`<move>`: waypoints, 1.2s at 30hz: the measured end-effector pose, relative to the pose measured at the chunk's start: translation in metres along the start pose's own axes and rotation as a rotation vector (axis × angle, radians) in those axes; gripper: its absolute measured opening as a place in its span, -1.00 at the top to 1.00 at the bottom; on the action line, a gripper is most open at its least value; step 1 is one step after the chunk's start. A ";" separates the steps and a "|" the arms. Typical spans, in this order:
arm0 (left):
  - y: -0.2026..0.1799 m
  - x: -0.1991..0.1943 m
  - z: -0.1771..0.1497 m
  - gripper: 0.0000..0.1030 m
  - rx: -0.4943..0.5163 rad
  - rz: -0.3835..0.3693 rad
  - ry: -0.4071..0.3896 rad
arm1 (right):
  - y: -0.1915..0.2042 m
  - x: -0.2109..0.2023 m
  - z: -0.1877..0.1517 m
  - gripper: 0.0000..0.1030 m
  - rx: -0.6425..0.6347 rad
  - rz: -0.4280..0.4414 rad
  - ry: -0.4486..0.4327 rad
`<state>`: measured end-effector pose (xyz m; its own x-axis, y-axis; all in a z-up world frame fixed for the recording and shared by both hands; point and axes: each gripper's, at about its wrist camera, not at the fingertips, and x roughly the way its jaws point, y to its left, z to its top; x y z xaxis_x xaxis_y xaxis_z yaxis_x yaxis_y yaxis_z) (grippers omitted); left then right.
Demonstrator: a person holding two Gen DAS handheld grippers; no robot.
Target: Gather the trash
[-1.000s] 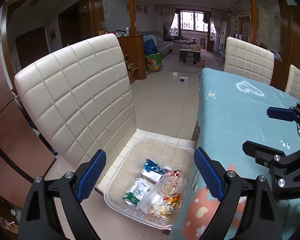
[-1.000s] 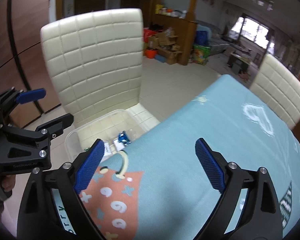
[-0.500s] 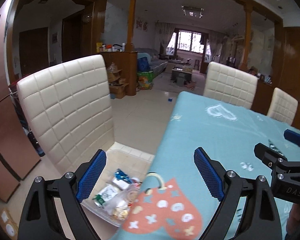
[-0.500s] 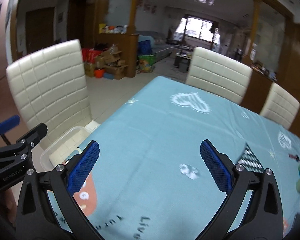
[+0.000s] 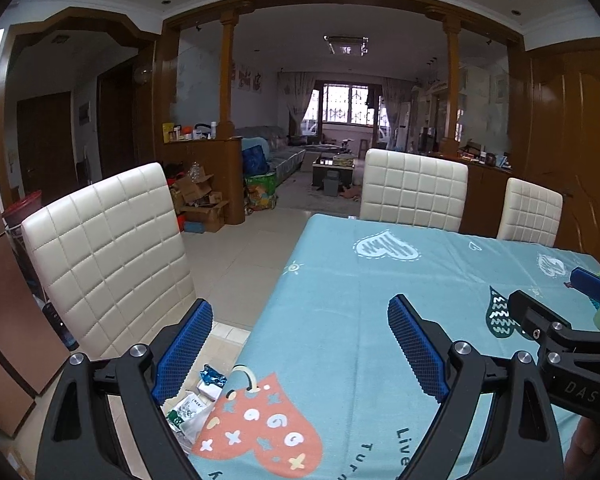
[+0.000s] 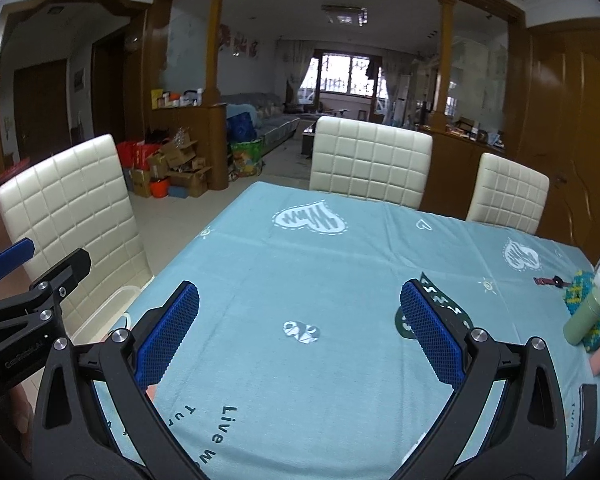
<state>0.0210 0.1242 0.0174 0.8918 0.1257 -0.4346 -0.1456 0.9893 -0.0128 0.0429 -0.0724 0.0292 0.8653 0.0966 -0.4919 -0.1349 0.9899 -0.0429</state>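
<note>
My left gripper (image 5: 300, 346) is open and empty above the near left edge of the teal tablecloth (image 5: 360, 300). Below that edge, trash wrappers (image 5: 196, 404) lie in a clear bin on the floor, mostly hidden by the cloth and my left finger. My right gripper (image 6: 300, 334) is open and empty over the middle of the tablecloth (image 6: 320, 272). The bin's rim (image 6: 112, 308) shows beside the table in the right wrist view. Each gripper shows in the other's view, the right one (image 5: 580, 320) and the left one (image 6: 24, 300).
A cream padded chair (image 5: 108, 256) stands left of the table by the bin; two more chairs (image 6: 372, 164) stand at the far side. At the table's right edge are a green cup (image 6: 584, 316), a knitted mat (image 6: 580, 292), a watch (image 6: 548, 281) and a dark phone (image 6: 586, 412).
Both grippers have lifted and swung right from the bin toward the table; the views now look level across the tablecloth. Both stay open.
</note>
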 end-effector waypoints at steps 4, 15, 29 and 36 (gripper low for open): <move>-0.008 -0.003 -0.002 -0.69 0.021 -0.009 -0.019 | -0.010 -0.006 0.001 -0.93 0.028 -0.011 -0.015; -0.018 -0.007 -0.006 -0.69 0.046 -0.046 -0.038 | -0.020 -0.012 0.001 -0.93 0.050 -0.032 -0.041; -0.021 -0.011 -0.006 -0.69 0.067 -0.059 -0.045 | -0.020 -0.011 -0.003 -0.93 0.057 -0.024 -0.031; -0.021 -0.013 -0.006 -0.69 0.067 -0.077 -0.044 | -0.021 -0.011 -0.004 -0.93 0.055 -0.025 -0.033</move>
<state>0.0096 0.1013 0.0178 0.9176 0.0506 -0.3943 -0.0480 0.9987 0.0166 0.0341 -0.0948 0.0323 0.8837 0.0744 -0.4621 -0.0871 0.9962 -0.0062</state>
